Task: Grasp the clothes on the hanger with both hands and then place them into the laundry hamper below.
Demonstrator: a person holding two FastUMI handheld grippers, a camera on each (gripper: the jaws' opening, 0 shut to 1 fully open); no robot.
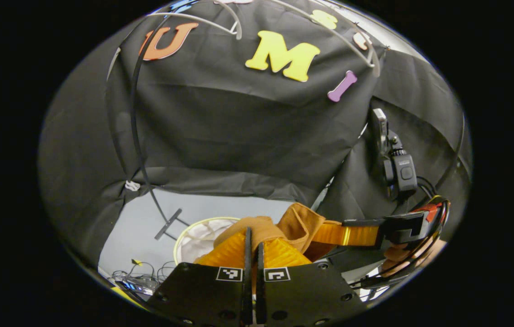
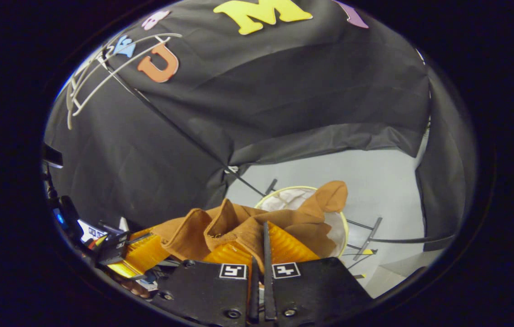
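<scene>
Bottom centre of the left gripper view, left gripper (image 1: 252, 254) has its two fingers closed together, almost no gap, pinching a fold of brown garment (image 1: 261, 229) between them. Garment bunches just above and to the right of the fingers, running toward the right gripper (image 1: 352, 235), which enters from the lower right of the frame with a hand (image 1: 413, 256) behind it. Hamper (image 1: 193, 231), round with a pale rim and white mesh, sits lower left of centre on the grey floor (image 1: 147, 222), partly hidden by the cloth. Cables and a small box (image 1: 136, 279) lie at the lower left. Black camera unit (image 1: 397, 168) hangs at right against the booth wall. White hanger (image 1: 234, 20) shows at top.

Bottom centre of the right gripper view, right gripper (image 2: 261, 252) also has fingers pressed together on the brown garment (image 2: 238, 225). Cloth spreads left toward the left gripper (image 2: 141, 254) at lower left, one flap sticking up over the hamper (image 2: 284, 197). Hamper is right behind the cloth, centre frame, on the floor (image 2: 375, 181). Hanger (image 2: 102, 68) at upper left.
</scene>
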